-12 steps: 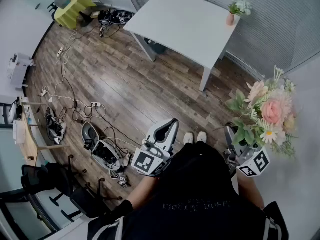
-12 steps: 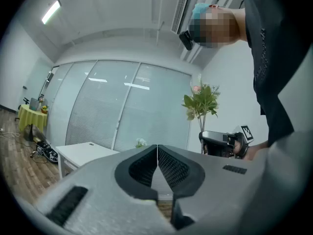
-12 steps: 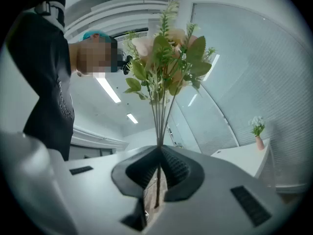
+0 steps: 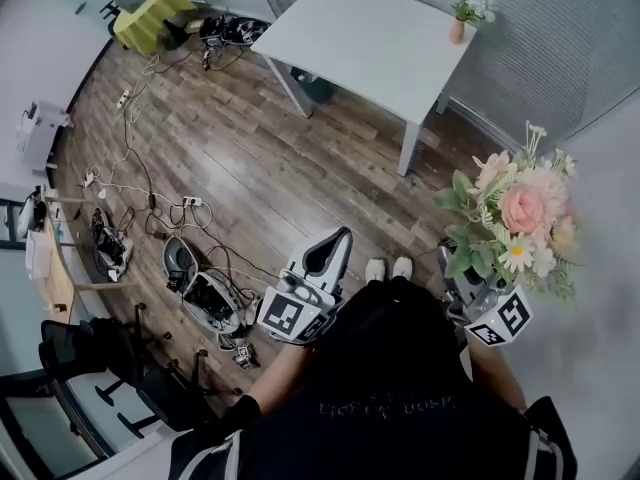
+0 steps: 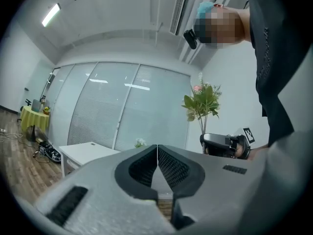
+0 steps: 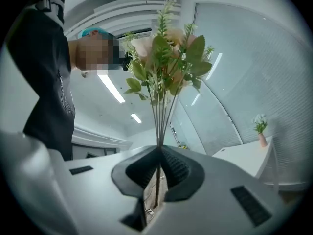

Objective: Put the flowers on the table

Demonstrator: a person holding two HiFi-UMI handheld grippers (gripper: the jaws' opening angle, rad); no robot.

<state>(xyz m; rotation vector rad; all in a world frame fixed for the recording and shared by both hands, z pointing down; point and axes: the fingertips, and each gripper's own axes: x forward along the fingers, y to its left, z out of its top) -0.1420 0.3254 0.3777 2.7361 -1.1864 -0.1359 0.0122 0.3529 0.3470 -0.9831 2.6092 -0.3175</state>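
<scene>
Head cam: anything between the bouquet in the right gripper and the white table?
Head view: only bare wood floor between the bouquet, clamped in the right gripper, and the table; cables lie further left.

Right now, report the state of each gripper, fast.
Left gripper: closed, holding nothing.
Right gripper: closed on the stems of the flowers.

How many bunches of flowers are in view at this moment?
2. One bouquet, gripped by its stems in the right tongs; one small bunch in a pink vase on the white table's far corner. Others may be hidden.
</scene>
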